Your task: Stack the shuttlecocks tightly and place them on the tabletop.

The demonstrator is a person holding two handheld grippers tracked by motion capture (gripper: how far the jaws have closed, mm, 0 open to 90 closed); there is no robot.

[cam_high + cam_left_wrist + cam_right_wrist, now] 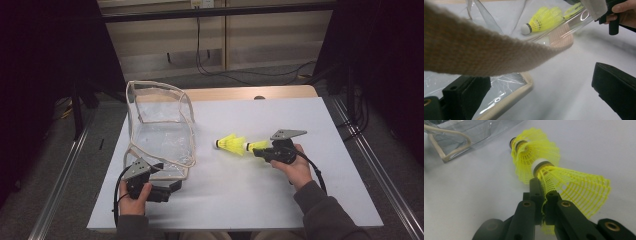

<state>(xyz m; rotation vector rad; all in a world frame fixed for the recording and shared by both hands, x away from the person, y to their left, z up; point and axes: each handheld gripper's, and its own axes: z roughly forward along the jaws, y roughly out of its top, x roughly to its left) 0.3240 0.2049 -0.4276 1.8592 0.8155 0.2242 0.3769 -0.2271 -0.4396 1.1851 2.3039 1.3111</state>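
High view: right gripper [259, 151] pinches stacked shuttlecocks [235, 145] (yellow) — left gripper [172, 187], jaws apart, at pouch [160, 135] edge.

Count: three yellow shuttlecocks [536, 157] are nesting in one stack; one clear pouch [160, 135] is lying on one counter [280, 200]; two hand-held grippers are showing, left [172, 187] and right [257, 151].

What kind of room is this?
Probably a lab or workshop. A white table sits inside a metal frame, loose cables cross the floor, and a person's hands hold gripper tools.
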